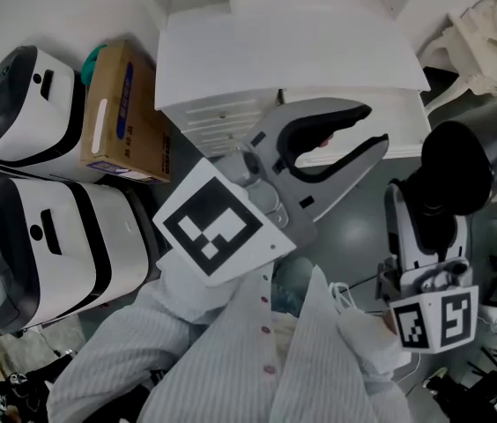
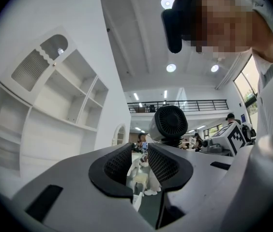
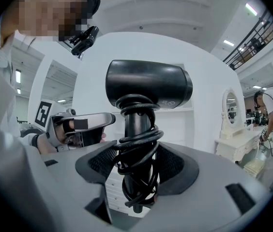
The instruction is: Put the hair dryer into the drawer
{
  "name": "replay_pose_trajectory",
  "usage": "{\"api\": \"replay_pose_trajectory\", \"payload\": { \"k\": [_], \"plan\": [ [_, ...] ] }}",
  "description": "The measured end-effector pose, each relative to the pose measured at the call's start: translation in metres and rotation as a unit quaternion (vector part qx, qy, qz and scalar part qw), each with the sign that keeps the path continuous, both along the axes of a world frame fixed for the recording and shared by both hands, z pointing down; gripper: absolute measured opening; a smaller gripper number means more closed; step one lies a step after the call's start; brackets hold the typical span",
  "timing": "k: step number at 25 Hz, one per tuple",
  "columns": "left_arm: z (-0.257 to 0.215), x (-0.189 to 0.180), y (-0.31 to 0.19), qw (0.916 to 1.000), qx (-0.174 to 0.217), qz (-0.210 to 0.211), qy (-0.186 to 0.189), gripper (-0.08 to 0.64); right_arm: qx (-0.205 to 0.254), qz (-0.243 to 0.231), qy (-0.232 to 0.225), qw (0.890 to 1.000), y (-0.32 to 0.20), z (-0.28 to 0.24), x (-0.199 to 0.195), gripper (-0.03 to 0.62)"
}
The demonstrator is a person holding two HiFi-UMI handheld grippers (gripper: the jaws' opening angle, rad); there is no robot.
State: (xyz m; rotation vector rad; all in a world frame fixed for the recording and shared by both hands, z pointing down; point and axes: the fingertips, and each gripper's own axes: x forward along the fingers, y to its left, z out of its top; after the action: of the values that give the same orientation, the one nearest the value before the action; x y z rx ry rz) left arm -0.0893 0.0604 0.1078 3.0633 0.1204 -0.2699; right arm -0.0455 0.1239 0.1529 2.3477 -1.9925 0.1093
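**Desk:** What does the right tool [image 3: 136, 164] have hold of?

**Photographer:** The black hair dryer [image 3: 148, 85]. Both jaws are closed on its handle, where the black cord [image 3: 137, 146] is wound round it. The dryer stands upright above the jaws, head uppermost.

**Desk:** And the left tool [image 2: 139, 159]?

**Photographer:** Its jaws stand a narrow gap apart, with nothing between them. In the head view it reaches out in front of the white drawer cabinet [image 1: 284, 60], left of the dryer and apart from it.

**Desk:** Where is the dryer in relation to the cabinet?

**Photographer:** It is held in the air near the cabinet's right front corner, over the grey floor [image 1: 354, 227] and outside the cabinet.

**Desk:** What else is in shot?

**Photographer:** A brown cardboard box [image 1: 125, 113] stands just beside the cabinet's left side. Left of the box are two white-and-black machines, one [image 1: 33, 104] behind the other [image 1: 46, 254]. The person's pale striped sleeves [image 1: 319, 359] fill the bottom of the head view.
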Motion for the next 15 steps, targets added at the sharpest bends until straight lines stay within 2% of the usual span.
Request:
{"api": "replay_pose_trajectory", "payload": {
  "k": [7, 15],
  "plan": [
    [0.002, 0.020, -0.017, 0.9999, -0.009, 0.014, -0.002, 0.112, -0.011, 0.019, -0.007, 1.000, -0.011, 0.006, 0.020, 0.249],
    [0.002, 0.058, -0.042, 1.0000, -0.004, 0.000, 0.005, 0.112, -0.010, 0.011, -0.007, 1.000, -0.034, 0.009, 0.063, 0.249]
  ]
}}
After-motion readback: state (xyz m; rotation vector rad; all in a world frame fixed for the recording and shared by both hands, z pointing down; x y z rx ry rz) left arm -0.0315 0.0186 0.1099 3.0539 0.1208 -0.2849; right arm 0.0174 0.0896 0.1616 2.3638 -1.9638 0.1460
